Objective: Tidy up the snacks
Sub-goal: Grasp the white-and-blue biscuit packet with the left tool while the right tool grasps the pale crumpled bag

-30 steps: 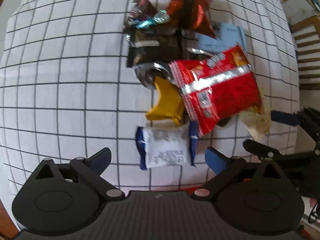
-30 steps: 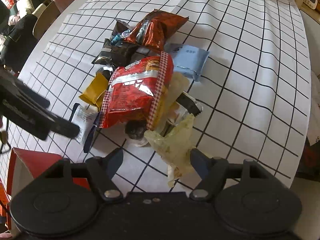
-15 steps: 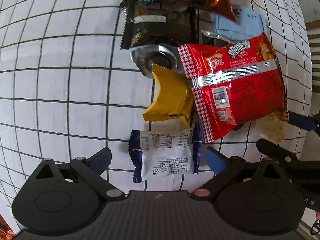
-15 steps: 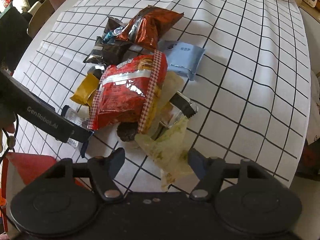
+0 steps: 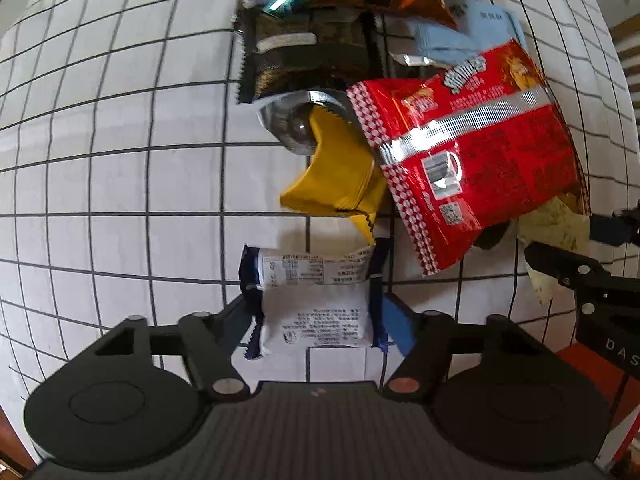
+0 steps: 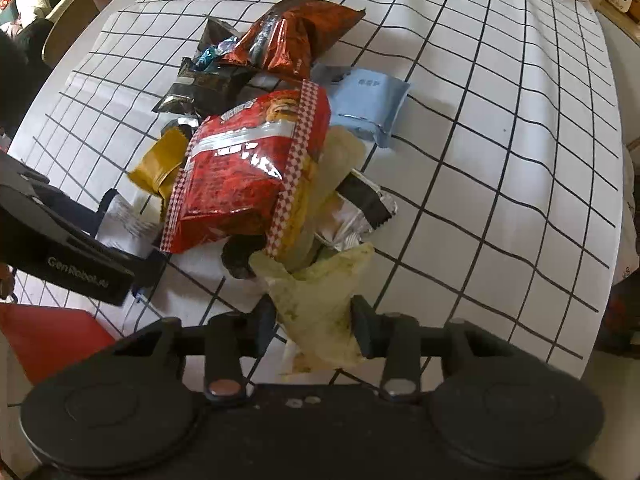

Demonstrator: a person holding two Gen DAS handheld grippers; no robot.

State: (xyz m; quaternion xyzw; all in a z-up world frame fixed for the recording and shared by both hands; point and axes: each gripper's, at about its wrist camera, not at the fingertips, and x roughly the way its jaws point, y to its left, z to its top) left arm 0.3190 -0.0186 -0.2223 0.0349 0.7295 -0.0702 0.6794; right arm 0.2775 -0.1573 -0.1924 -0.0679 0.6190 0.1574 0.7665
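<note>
A pile of snack packets lies on the checked tablecloth (image 5: 120,160). My left gripper (image 5: 316,320) has closed on a white packet with blue ends (image 5: 316,304), at the pile's near edge; it also shows in the right wrist view (image 6: 124,220). My right gripper (image 6: 314,320) has closed on a pale yellow-green packet (image 6: 320,300), which shows in the left wrist view (image 5: 556,228) too. A big red bag (image 5: 472,140) (image 6: 244,168) tops the pile, with a yellow packet (image 5: 340,176) beside it.
Further back lie a dark brown packet (image 5: 308,56), an orange-brown foil bag (image 6: 288,40), a light blue packet (image 6: 368,100) and a silver-black wrapper (image 6: 360,208). A red box (image 6: 48,336) sits at the table's near edge. Chairs (image 6: 68,16) stand at the far left.
Both grippers moved forward to the pile and closed: the left on the white-and-blue packet, the right on the pale yellow-green packet.
</note>
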